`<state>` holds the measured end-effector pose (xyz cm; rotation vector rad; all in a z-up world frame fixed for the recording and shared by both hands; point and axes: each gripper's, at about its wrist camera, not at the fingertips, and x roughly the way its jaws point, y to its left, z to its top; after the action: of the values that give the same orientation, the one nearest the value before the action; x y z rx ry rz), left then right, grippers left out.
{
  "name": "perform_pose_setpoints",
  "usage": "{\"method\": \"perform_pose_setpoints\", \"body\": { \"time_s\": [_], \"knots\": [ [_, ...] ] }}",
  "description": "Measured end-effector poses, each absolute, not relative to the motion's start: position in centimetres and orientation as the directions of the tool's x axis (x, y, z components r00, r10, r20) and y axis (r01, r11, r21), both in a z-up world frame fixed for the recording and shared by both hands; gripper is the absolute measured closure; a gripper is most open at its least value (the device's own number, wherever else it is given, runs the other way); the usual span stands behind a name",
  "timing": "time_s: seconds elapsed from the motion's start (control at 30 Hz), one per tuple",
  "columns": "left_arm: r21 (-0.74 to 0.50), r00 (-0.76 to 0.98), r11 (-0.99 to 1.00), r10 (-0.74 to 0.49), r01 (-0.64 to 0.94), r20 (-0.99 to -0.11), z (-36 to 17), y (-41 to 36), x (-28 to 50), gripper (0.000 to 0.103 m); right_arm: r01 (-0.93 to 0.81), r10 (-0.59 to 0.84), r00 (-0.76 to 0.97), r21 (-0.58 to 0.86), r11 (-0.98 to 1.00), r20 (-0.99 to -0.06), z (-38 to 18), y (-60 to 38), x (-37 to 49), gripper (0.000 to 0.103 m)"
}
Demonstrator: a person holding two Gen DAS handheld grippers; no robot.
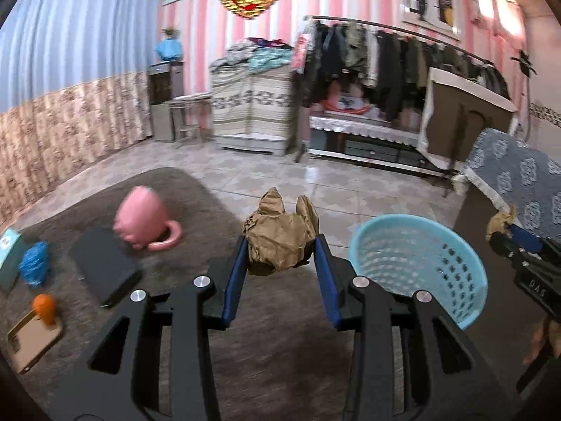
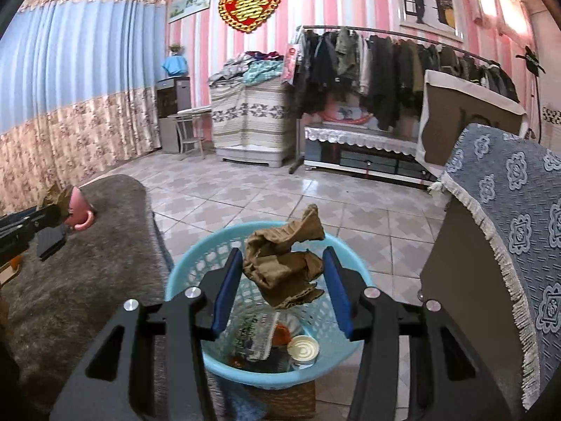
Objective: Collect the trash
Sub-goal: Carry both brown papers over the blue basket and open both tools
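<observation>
Over the blue basket [image 2: 217, 368] my right gripper [image 2: 280, 273] clamps a brown paper wad [image 2: 284, 273]; I release once centred. Left gripper [image 1: 280, 256], above the rug [image 1: 273, 333], grips another wad [image 1: 280, 242], basket just right.

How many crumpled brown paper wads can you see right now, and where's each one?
2. One brown paper wad is clamped in the left gripper over the grey rug. The other wad is clamped in the right gripper above the blue basket. More could lie hidden inside it.
</observation>
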<state>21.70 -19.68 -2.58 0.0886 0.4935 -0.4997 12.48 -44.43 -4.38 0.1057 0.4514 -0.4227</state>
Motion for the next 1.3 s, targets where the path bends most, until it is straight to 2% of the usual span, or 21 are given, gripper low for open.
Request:
{"method": "perform_pose_setpoints", "body": {
  "time_s": [0.27, 0.6, 0.63, 0.7, 0.73, 0.77, 0.93, 1.07, 1.3],
  "knots": [
    [-0.004, 0.702, 0.798, -0.533, 0.603, -0.471, -4.0, -26.3, 20.6, 0.066, 0.475, -0.416, 0.786, 0.016, 0.88, -0.458, -5.6, -47.1, 11.6, 0.056],
    [-0.015, 0.609, 0.722, -0.594, 0.692, -0.525, -6.5, -32.3, 23.1, 0.064, 0.511, -0.445, 0.754, 0.006, 0.86, -0.483, -7.1, -49.0, 11.7, 0.056],
    [-0.012, 0.602, 0.717, -0.595, 0.697, -0.532, -6.6, -32.8, 23.2, 0.061, 0.513, -0.446, 0.752, 0.004, 0.859, -0.485, -7.2, -49.1, 11.8, 0.056],
    [0.014, 0.616, 0.719, -0.584, 0.694, -0.529, -6.7, -33.2, 23.5, 0.046, 0.514, -0.447, 0.75, 0.004, 0.858, -0.488, -7.1, -49.3, 12.1, 0.056],
    [0.022, 0.626, 0.724, -0.58, 0.69, -0.522, -6.6, -33.1, 23.6, 0.033, 0.514, -0.446, 0.749, 0.005, 0.858, -0.49, -7.2, -49.4, 12.3, 0.056],
    [0.027, 0.634, 0.728, -0.577, 0.685, -0.515, -6.5, -33.0, 23.7, 0.027, 0.514, -0.445, 0.749, 0.007, 0.858, -0.491, -7.2, -49.4, 12.3, 0.056],
    [-0.008, 0.672, 0.774, -0.555, 0.633, -0.491, -5.4, -31.0, 24.9, 0.012, 0.509, -0.44, 0.751, 0.008, 0.861, -0.493, -7.4, -49.3, 12.7, 0.056],
    [-0.015, 0.71, 0.811, -0.52, 0.585, -0.475, -4.9, -28.8, 25.7, 0.007, 0.501, -0.429, 0.756, 0.016, 0.865, -0.495, -8.1, -48.9, 13.7, 0.055],
    [-0.001, 0.755, 0.85, -0.469, 0.527, -0.457, -4.6, -24.7, 26.1, 0.006, 0.489, -0.41, 0.759, 0.028, 0.872, -0.506, -8.6, -47.8, 16.4, 0.055]
  ]
}}
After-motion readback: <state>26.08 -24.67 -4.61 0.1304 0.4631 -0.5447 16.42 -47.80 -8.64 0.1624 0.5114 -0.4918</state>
